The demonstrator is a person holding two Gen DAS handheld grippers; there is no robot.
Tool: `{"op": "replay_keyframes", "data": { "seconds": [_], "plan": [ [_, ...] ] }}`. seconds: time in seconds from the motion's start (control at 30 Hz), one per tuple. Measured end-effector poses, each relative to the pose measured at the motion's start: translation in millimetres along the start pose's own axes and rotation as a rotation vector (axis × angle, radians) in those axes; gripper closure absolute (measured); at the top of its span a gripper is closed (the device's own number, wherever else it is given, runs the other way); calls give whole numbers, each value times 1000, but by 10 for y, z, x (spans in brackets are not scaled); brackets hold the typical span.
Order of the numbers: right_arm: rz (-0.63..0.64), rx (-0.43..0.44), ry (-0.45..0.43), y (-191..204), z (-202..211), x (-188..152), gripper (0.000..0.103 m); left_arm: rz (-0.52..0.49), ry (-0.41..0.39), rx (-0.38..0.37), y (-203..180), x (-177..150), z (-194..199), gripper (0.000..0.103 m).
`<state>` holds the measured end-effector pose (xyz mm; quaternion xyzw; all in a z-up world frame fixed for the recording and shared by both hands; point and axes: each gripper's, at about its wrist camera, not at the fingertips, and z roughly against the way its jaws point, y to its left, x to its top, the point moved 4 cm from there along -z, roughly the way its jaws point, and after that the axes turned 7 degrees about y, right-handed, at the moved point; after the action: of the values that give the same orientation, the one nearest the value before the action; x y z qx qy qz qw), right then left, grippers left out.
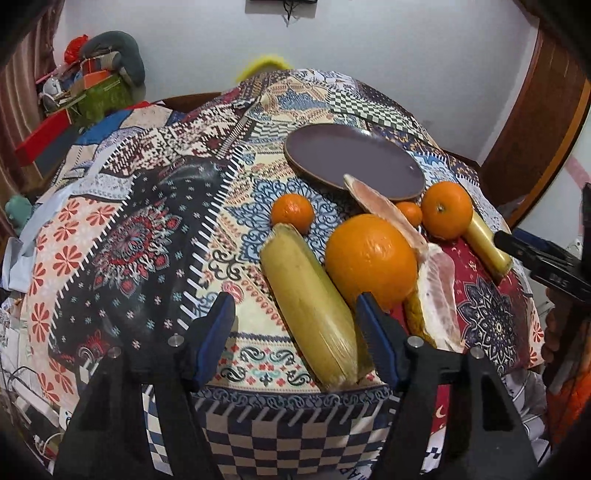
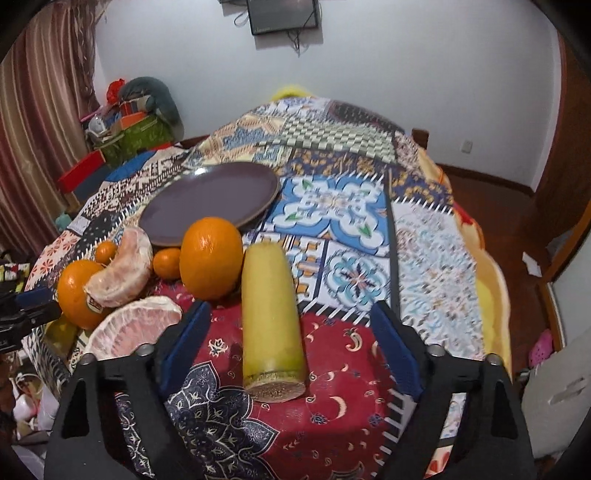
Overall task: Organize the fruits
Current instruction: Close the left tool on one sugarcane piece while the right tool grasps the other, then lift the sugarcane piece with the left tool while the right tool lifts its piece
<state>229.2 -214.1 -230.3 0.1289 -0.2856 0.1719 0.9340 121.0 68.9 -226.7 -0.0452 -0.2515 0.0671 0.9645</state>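
One plate [image 2: 207, 195] sits bare on the bed [image 2: 424, 258] — your fruit lies beside it — both grippers' jaws apart, gripping nothing.

A patchwork quilt [image 2: 343, 206] covers the bed, its blocks patterned in blue, red, cream and black checks. Behind it stands a plain white wall [image 2: 406, 62], where a dark screen [image 2: 282, 14] hangs with loose cables below it. At the far edge of the quilt something fuzzy and yellow [image 1: 264, 64] peeks up. In the left corner a striped curtain [image 2: 40, 122] hangs beside a heap of clutter: a green box [image 2: 140, 138], a red box [image 1: 42, 138], a grey stuffed toy [image 2: 155, 96] on top. On the right, a wooden floor [image 2: 484, 184] runs along a brown skirting, with a wall socket [image 2: 467, 146] above it and a pink shoe [image 2: 541, 347] lower down.
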Motion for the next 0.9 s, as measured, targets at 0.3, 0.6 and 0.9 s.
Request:
{"op": "replay_keyframes", "data": {
  "seconds": [0.3, 0.6, 0.9],
  "plan": [
    [6, 50, 74, 39, -242, -60, 50, 40, 24, -47, -4, -37, -66, 36],
    [17, 61, 76, 64, -220, -36, 68, 4, 71, -69, -117, -56, -178, 54],
    [5, 79, 78, 97, -131, -137, 69, 33, 48, -22, 119, -40, -129, 64]
  ]
}}
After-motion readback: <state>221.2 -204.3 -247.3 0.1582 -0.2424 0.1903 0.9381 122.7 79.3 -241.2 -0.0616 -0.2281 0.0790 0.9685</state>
